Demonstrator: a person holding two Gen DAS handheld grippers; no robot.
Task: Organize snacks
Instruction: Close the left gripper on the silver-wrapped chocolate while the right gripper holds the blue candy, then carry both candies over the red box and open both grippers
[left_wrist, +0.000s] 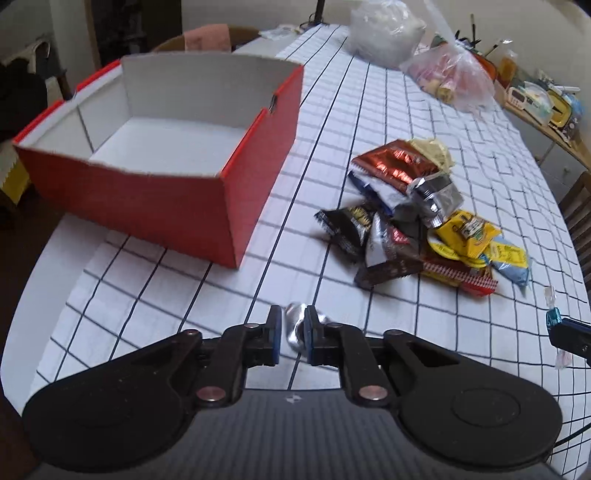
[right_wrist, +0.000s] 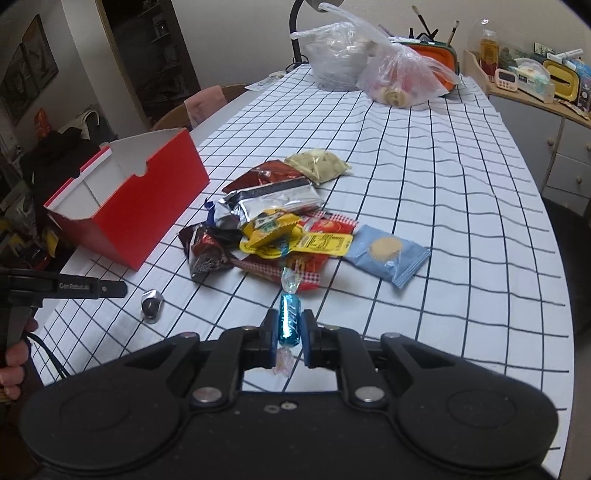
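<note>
My left gripper (left_wrist: 293, 311) is shut on a small crumpled silver foil snack (left_wrist: 295, 325), held above the checked tablecloth. The open red box (left_wrist: 147, 206) with white inside stands at the left, and nothing shows in it. The snack pile (left_wrist: 417, 225) lies to the right. My right gripper (right_wrist: 289, 314) is shut on a blue twist-wrapped candy (right_wrist: 289, 321), just in front of the snack pile (right_wrist: 280, 229). In the right wrist view the red box (right_wrist: 147, 206) is at the left, and the silver snack (right_wrist: 151, 305) shows by the left gripper's tip.
Two filled plastic bags (right_wrist: 369, 62) and a lamp stem (right_wrist: 295, 33) stand at the table's far end. A chair with a pink cloth (right_wrist: 205, 103) is behind the box. A cluttered sideboard (right_wrist: 535, 85) runs along the right. A hand (right_wrist: 14, 362) holds the left gripper's handle.
</note>
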